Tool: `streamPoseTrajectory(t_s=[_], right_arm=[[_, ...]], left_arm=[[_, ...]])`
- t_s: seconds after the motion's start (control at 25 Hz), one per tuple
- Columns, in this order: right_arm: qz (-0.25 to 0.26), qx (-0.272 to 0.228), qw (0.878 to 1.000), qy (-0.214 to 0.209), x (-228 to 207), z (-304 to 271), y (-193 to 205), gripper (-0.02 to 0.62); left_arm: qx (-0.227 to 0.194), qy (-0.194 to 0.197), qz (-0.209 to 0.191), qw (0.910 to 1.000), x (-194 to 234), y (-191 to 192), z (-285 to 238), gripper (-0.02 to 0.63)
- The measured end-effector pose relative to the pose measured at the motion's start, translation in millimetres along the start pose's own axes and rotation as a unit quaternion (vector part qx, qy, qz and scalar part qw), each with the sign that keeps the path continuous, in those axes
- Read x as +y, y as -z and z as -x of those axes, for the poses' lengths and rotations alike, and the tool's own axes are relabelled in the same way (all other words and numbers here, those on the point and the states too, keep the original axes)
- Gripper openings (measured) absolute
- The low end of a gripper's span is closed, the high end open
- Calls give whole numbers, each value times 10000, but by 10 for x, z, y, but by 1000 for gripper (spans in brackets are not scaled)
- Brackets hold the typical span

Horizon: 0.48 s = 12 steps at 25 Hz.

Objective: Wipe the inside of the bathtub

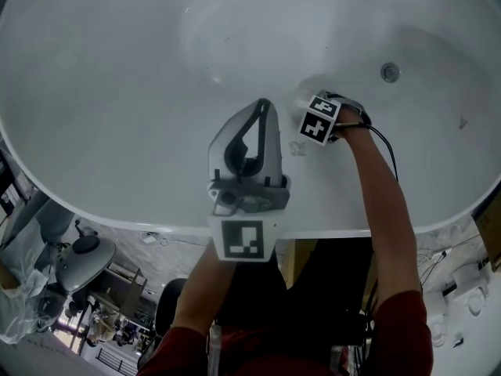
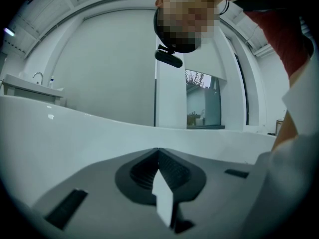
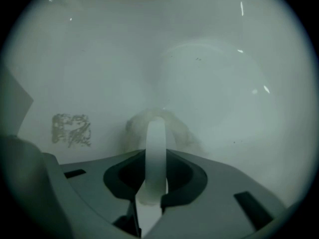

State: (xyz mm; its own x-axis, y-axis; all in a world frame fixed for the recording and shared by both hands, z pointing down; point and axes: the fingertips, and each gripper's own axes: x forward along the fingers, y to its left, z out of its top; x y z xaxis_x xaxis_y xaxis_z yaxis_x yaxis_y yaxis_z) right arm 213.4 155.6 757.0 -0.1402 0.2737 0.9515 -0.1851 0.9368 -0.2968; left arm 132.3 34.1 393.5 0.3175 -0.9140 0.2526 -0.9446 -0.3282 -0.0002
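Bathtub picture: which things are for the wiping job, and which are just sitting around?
For the job: bathtub, cloth, right gripper clamped on it.
Just around: left gripper, shut and empty; drain; sink behind the tub.

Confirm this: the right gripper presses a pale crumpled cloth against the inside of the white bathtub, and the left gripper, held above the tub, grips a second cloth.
Wrong about the left gripper: the left gripper view shows its jaws together with nothing between them, so no second cloth. The rest stands: the right gripper presses the pale crumpled cloth against the white bathtub.
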Motion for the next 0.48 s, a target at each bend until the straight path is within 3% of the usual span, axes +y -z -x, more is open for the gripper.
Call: streamPoseTrajectory(t_s=[0.32,0.48], right_arm=[[286,-289,9990,-183,221,1316,107,91],[542,-164,9978,-340,437,1980,547,91]], left_arm=[[-304,-6,-3,9995,-131,-636,84,14],[-398,-49,67,9992,-448,-885,68,14]])
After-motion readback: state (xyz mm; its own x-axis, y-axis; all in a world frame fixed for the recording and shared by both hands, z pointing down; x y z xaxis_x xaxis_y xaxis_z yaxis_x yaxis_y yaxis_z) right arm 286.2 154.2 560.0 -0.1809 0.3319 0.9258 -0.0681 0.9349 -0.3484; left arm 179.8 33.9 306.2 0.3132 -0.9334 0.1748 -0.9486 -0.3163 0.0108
